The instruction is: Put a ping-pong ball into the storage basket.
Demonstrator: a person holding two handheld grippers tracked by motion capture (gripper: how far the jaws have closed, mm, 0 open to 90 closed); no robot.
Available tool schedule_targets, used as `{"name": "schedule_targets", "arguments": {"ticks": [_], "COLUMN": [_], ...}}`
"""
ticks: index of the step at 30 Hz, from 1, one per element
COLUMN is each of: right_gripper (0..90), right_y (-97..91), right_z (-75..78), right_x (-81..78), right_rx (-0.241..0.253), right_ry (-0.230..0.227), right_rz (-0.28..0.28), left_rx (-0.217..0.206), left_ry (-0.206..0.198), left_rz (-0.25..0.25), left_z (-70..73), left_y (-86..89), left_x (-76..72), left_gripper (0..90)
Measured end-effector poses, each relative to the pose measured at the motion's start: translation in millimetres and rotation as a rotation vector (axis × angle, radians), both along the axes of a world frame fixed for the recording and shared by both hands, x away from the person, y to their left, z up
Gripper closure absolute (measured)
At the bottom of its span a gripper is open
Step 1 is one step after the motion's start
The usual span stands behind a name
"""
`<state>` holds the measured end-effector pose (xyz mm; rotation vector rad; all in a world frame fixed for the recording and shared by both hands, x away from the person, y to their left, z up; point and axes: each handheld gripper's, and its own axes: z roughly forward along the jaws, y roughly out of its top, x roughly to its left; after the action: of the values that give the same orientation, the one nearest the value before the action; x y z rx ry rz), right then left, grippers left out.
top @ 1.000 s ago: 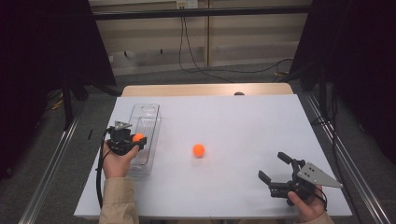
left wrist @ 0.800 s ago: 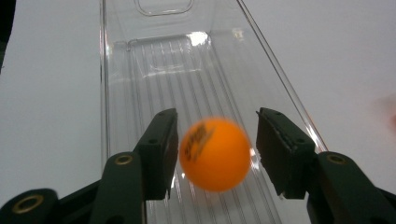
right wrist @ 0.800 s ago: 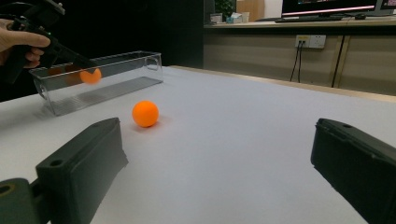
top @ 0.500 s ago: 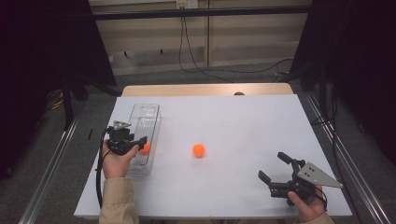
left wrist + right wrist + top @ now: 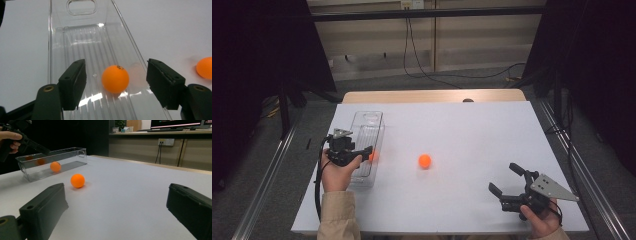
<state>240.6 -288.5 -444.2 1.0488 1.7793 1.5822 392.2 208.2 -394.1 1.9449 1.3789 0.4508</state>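
Left gripper (image 5: 116,82) poised over near end of clear bin (image 5: 75,37), jaws just opened, pads clear of orange ball (image 5: 115,79) lying on ribbed bin floor between them. Second orange ball (image 5: 424,160) loose on white table (image 5: 472,125), just right of bin. Right gripper (image 5: 507,180) near front right corner, jaws wide apart, nothing held.

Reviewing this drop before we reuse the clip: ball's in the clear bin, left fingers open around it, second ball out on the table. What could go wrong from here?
1. The left gripper has just been opening; the ball in the bin lies free between its fingers, so pulling out carelessly could knock it.
2. The clear bin is light-looking and near the table's left edge; a bump might shift it.
3. The second ball sits loose on the table and could roll when the open right gripper reaches it.
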Motion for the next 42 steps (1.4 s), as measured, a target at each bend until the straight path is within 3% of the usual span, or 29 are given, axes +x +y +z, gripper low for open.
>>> {"name": "schedule_targets", "arguments": {"ticks": [18, 42], "right_gripper": [1.9, 1.9], "right_y": [0.0, 0.5], "right_z": [-0.1, -0.4], "right_x": [0.0, 0.0], "right_rx": [0.001, 0.003], "right_ry": [0.0, 0.004], "right_rz": [0.0, 0.002], "left_rx": [-0.022, -0.051], "left_ry": [-0.004, 0.0], "left_rz": [-0.024, -0.074], "left_z": [9.2, 14.7], "left_y": [-9.1, -20.9], "left_x": [-3.8, -6.5], "left_gripper": [22.0, 16.0]}}
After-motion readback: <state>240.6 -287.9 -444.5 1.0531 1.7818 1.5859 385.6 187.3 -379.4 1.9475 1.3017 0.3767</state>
